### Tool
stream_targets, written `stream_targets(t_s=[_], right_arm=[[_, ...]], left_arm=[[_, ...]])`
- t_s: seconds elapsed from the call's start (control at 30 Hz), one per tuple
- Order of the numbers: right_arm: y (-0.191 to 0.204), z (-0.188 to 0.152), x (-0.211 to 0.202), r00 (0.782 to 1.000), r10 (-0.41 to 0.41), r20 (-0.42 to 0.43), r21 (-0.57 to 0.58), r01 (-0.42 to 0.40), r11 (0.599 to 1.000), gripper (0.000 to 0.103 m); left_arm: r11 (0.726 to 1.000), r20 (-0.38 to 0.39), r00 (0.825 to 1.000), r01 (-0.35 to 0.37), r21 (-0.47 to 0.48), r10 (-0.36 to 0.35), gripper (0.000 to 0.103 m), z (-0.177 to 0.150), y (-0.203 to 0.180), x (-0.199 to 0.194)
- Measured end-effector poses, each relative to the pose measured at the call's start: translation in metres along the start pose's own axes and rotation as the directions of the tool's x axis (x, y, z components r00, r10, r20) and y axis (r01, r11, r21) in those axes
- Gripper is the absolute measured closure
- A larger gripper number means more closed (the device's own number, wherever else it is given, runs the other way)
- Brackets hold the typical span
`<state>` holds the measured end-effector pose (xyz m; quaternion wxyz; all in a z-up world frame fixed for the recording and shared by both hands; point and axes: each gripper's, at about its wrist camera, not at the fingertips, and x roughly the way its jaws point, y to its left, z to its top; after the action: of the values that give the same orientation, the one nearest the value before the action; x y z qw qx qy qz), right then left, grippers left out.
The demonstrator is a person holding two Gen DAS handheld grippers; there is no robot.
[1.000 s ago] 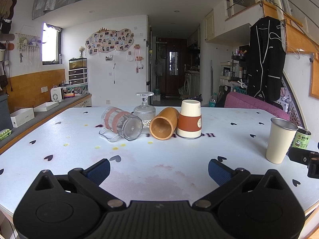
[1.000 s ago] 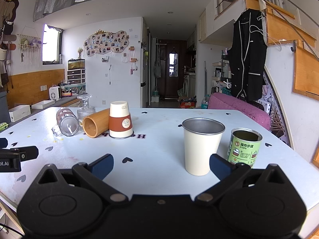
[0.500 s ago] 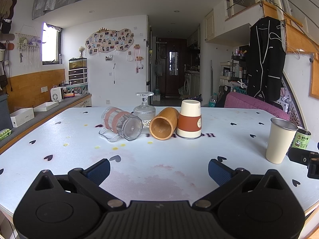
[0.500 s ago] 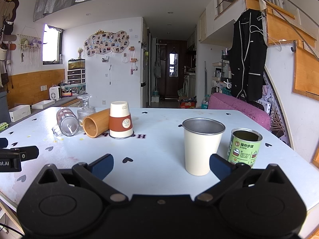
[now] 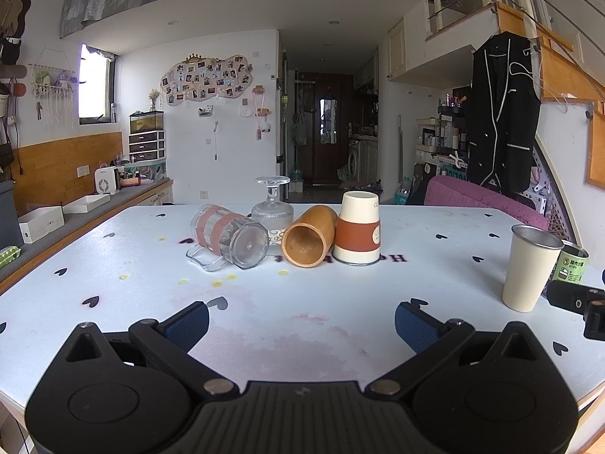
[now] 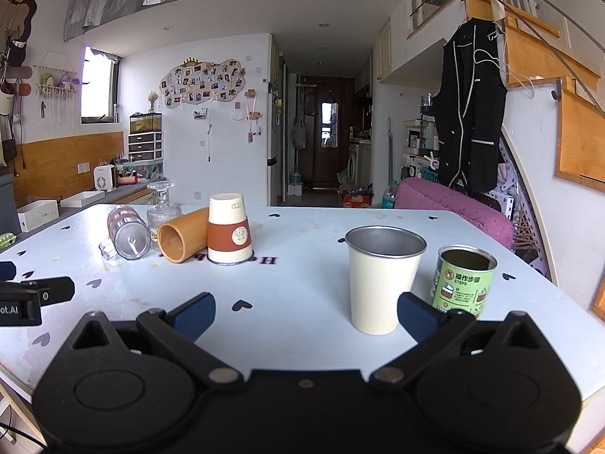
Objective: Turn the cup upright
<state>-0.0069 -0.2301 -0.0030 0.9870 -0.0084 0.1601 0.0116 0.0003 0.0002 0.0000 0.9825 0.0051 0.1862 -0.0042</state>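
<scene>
On the white table (image 5: 302,314) stand several cups in a row. A glass mug (image 5: 227,240) with orange bands lies on its side, as does a wooden cup (image 5: 308,240), mouth toward me. A paper cup (image 5: 358,229) with a brown sleeve and a stemmed glass (image 5: 272,210) stand upside down. The same row shows in the right wrist view: mug (image 6: 126,229), wooden cup (image 6: 181,234), paper cup (image 6: 228,229), stemmed glass (image 6: 163,208). My left gripper (image 5: 301,321) is open and empty, well short of the row. My right gripper (image 6: 306,312) is open and empty, next to an upright cream metal cup (image 6: 382,278).
The cream metal cup (image 5: 531,266) and a green tin can (image 6: 465,280) stand upright at the table's right. The can also shows in the left wrist view (image 5: 573,263). A purple seat (image 6: 453,208) is behind the far right edge. A counter with white boxes (image 5: 41,221) runs along the left.
</scene>
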Motion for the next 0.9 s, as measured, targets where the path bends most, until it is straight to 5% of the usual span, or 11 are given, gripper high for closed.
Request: stream_targets(t_s=[0.17, 0.4, 0.5, 0.9], right_arm=[[0.0, -0.001, -0.003, 1.0, 0.003, 0.009, 0.003, -0.004, 1.0, 0.0], [-0.008, -0.003, -0.007, 1.0, 0.008, 0.011, 0.014, -0.008, 1.0, 0.0], [-0.013, -0.006, -0.007, 1.0, 0.008, 0.012, 0.024, -0.008, 1.0, 0.0], [-0.032, -0.022, -0.006, 1.0, 0.009, -0.011, 0.053, -0.008, 0.999, 0.0]], left_arm=[[0.998, -0.011, 0.998, 0.064, -0.026, -0.064, 0.0, 0.002, 0.005, 0.004], [0.999, -0.025, 0.999, 0.047, 0.012, -0.047, 0.0, 0.02, -0.013, 0.032], [0.999, -0.059, 0.998, 0.033, 0.015, -0.033, 0.0, 0.035, -0.019, 0.054], [0.984, -0.178, 0.968, 0.176, -0.027, -0.178, 0.001, 0.106, -0.049, 0.173]])
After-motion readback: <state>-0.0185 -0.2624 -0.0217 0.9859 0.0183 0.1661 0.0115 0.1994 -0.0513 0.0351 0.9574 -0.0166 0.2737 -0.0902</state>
